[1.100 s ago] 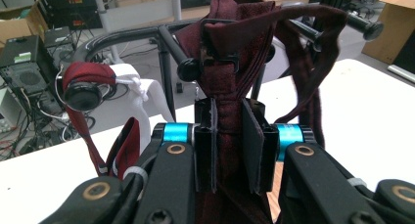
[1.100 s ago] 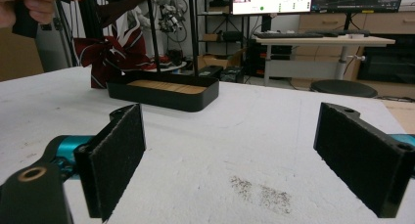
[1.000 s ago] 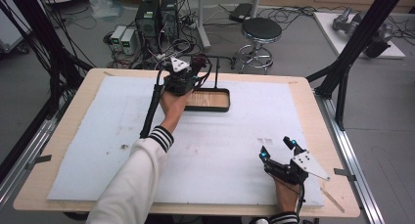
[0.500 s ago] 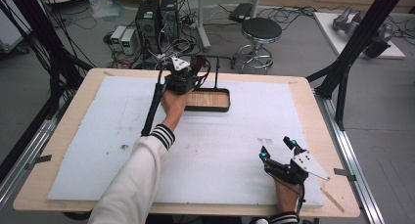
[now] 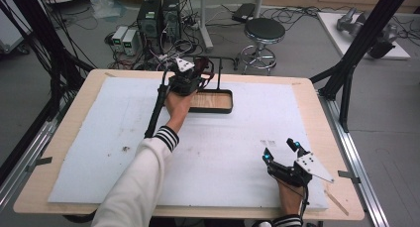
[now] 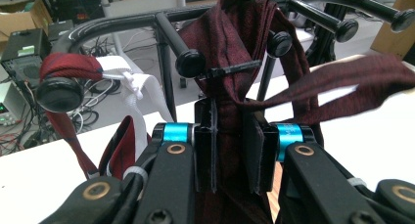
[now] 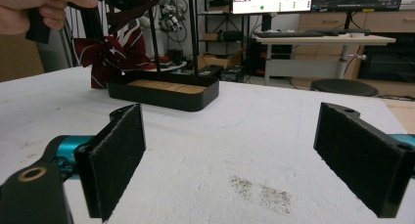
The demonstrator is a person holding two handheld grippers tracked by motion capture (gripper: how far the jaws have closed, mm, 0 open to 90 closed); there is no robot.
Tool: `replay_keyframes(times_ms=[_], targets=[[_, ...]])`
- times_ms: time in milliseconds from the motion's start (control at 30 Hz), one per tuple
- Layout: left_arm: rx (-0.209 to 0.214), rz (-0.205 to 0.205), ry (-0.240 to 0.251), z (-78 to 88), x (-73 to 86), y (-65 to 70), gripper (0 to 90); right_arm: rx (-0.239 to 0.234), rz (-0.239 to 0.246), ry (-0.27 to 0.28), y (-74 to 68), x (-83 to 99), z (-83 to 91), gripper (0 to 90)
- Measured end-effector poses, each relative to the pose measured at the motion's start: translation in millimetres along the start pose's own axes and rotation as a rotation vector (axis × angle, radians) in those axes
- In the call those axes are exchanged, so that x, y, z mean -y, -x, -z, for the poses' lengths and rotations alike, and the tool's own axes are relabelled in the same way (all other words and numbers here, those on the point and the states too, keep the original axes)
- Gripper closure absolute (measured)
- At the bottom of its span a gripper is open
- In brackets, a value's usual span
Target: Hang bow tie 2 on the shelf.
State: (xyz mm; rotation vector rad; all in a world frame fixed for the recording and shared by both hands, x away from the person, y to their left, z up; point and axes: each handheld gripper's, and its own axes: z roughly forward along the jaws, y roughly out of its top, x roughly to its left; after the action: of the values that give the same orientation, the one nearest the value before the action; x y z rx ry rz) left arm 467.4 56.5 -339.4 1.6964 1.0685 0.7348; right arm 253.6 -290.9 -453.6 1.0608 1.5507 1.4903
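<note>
The dark red tie (image 6: 235, 87) hangs over a peg of the black rack (image 6: 166, 53) at the far edge of the table (image 5: 74, 113), above the rack's black tray (image 5: 213, 101). The left gripper (image 6: 234, 150) is clenched on the tie's hanging length, so the step in hand looks like pulling it off or seating it; next it likely needs a lift clear of the knobbed peg. The right gripper (image 5: 281, 150) rests near the table's near edge, jaws spread, holding nothing. I count 2 ties, the other striped (image 6: 68, 67), 1 rack and 2 grippers.
</note>
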Motion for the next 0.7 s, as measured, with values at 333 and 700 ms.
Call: replay_keyframes(times_ms=[333, 700], targets=[[-0.007, -0.009, 0.004, 3.6, -2.0, 1.8, 76.4, 0.002, 0.003, 0.000, -0.1, 0.0, 0.1, 11.0], [-0.005, -0.023, 0.030, 11.3, -6.6, 5.6, 76.4, 0.001, 0.004, -0.001, -0.4, 0.0, 0.1, 11.0]])
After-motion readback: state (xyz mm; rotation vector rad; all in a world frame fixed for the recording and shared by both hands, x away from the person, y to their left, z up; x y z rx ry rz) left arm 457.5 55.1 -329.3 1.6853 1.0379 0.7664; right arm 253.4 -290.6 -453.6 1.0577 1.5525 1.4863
